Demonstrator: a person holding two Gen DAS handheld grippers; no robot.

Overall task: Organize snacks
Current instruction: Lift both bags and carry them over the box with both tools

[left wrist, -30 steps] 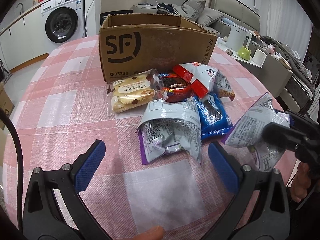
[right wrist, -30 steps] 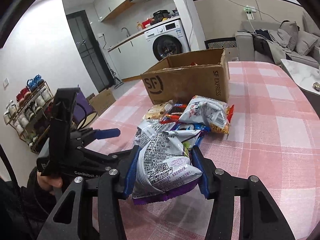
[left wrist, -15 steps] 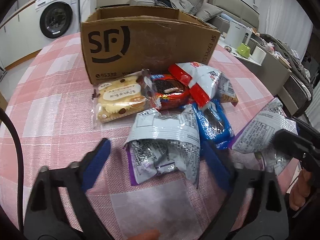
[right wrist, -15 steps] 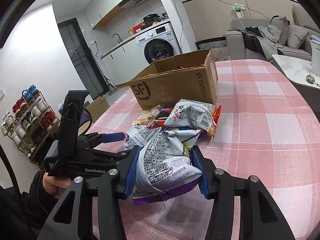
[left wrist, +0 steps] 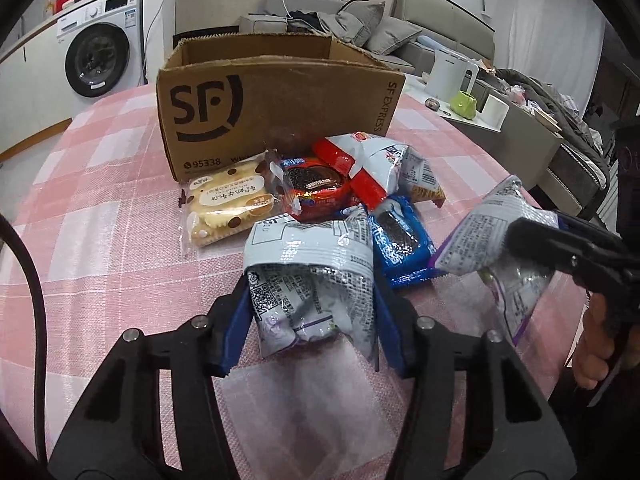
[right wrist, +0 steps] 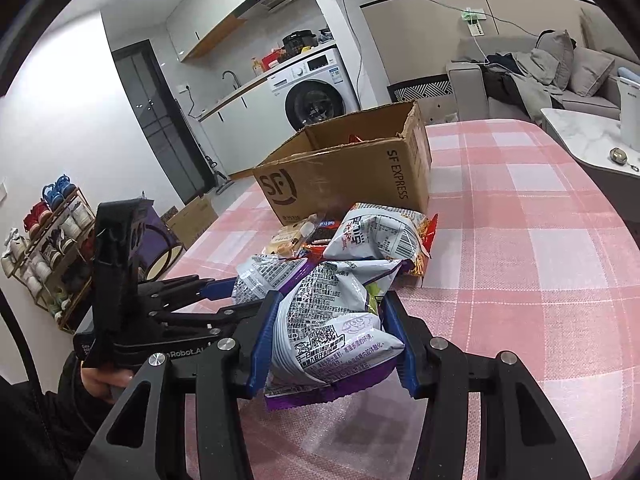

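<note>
Pink checked tablecloth (left wrist: 100, 240), left tool (left wrist: 312, 312) just closed on crinkled silver-purple packet (left wrist: 308, 276), right tool (right wrist: 332, 336) clamping its twin (right wrist: 328, 332)

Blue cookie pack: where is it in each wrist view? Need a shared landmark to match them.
Left wrist: blue cookie pack lies right of centre, between the two silver bags, flat on the table.
Right wrist: not visible; the snack pile hides that spot.
Shared landmark: the SF cardboard box behind the pile.

Pink checked table (left wrist: 100, 240) under cardboard box (left wrist: 280, 108) and snack packets (left wrist: 320, 192)
</note>
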